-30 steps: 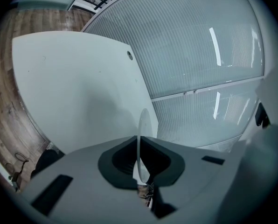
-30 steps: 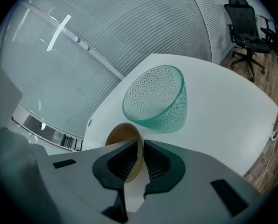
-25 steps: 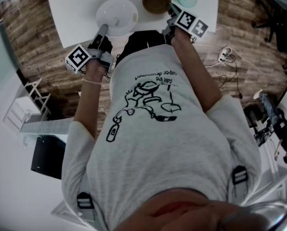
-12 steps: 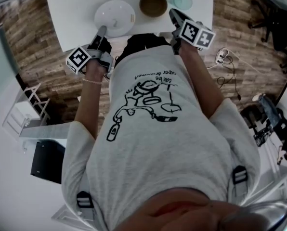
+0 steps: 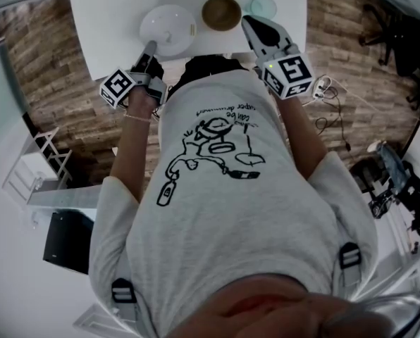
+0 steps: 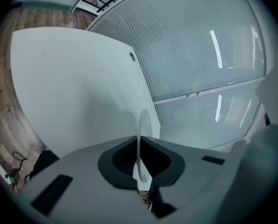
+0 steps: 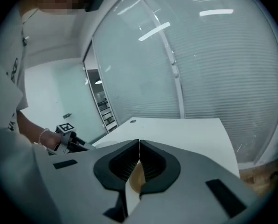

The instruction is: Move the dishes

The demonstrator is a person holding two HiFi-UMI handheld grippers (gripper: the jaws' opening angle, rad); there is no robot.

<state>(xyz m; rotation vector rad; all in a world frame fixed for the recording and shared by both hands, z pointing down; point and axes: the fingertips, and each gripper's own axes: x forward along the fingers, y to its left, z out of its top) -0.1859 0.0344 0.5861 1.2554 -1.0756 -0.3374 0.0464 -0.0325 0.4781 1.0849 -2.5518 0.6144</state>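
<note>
At the frame's top, the left gripper grips the white plate by its rim while the right gripper hangs clenched and empty beside the brown bowl, with the moving seemingly barely begun.

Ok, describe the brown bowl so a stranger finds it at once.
On the white table, three dishes line the near edge. The bowl is the middle one, between a white plate and a small pale-green dish. It alone is brown.
</note>
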